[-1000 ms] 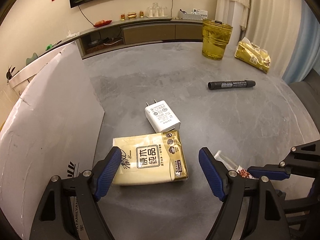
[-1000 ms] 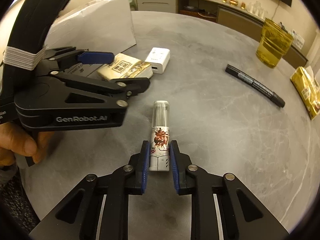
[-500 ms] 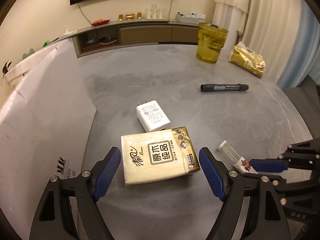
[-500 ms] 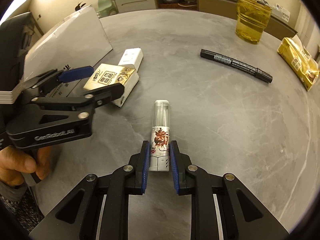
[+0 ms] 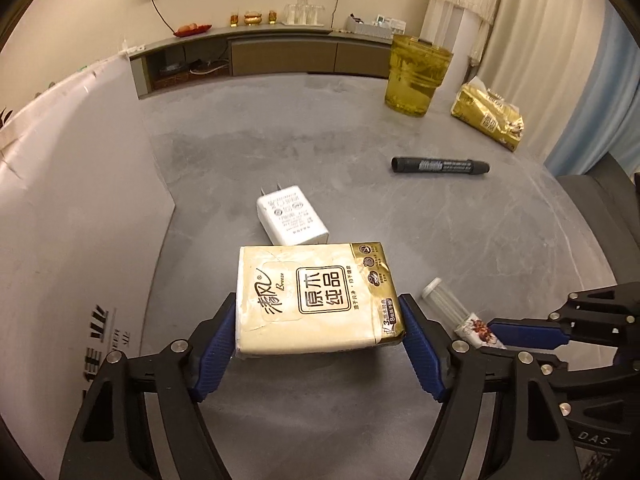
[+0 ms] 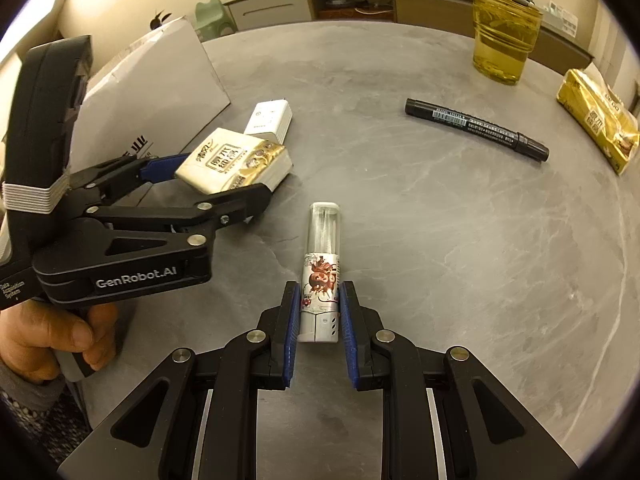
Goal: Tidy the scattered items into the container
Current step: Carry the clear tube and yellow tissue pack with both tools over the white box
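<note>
Left hand-held gripper [image 5: 320,334] clamped on the tissue pack [image 5: 314,300], blue pads pressed on both its short sides; whether the pack is clear of the grey desk [image 5: 460,240] can't be told. White charger [image 5: 292,220] lies just behind the pack, by the white cardboard box [image 5: 72,208]. Right hand-held gripper [image 6: 320,316] closed on the small clear-capped tube [image 6: 322,268], base between the pads, cap pointing away, tube lying on the desk. Black marker [image 6: 476,130], yellow cup [image 6: 504,40] and gold tissue pack [image 6: 600,118] sit well apart at the far side.
</note>
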A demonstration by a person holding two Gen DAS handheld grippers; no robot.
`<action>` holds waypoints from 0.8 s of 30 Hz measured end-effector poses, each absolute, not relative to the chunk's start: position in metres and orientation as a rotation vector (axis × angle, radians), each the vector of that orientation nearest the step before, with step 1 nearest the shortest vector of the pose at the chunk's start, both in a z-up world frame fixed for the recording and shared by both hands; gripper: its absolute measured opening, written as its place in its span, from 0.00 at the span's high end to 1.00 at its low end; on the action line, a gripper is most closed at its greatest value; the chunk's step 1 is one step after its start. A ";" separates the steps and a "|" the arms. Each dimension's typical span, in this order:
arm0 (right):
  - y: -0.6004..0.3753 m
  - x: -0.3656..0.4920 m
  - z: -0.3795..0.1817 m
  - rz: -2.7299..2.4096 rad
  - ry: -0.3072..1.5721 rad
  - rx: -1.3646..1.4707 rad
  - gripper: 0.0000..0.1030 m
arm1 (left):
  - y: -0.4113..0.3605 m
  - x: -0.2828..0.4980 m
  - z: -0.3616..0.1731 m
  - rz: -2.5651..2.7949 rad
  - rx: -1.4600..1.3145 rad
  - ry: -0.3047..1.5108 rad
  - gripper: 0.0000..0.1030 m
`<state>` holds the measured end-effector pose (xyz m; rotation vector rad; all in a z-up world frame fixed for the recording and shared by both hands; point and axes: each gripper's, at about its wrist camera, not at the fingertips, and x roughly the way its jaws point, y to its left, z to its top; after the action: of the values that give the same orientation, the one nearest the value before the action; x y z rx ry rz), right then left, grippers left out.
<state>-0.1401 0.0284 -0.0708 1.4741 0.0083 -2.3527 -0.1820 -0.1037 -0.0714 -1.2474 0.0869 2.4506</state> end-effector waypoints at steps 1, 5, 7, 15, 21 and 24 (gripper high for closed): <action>0.029 -0.140 -0.070 -2.354 0.000 1.473 0.80 | -0.104 -0.181 -0.069 2.452 -1.238 0.083 0.26; 0.029 -0.138 -0.066 -2.363 -0.025 1.462 0.80 | -0.106 -0.174 -0.060 2.450 -1.209 0.070 0.26; 0.029 -0.136 -0.063 -2.367 -0.032 1.454 0.80 | -0.108 -0.172 -0.057 2.452 -1.203 0.063 0.26; 0.030 -0.130 -0.055 -2.378 -0.065 1.433 0.80 | -0.116 -0.158 -0.044 2.461 -1.175 0.050 0.26; 0.031 -0.122 -0.043 -2.390 -0.102 1.393 0.80 | -0.119 -0.148 -0.034 2.462 -1.154 0.047 0.26; 0.031 -0.119 -0.038 -2.397 -0.121 1.376 0.80 | -0.120 -0.142 -0.028 2.461 -1.141 0.045 0.26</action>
<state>-0.1190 0.0306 -0.0376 1.3760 -0.1212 -2.3972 -0.1419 -0.1197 -0.0280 -1.1408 0.0447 2.4609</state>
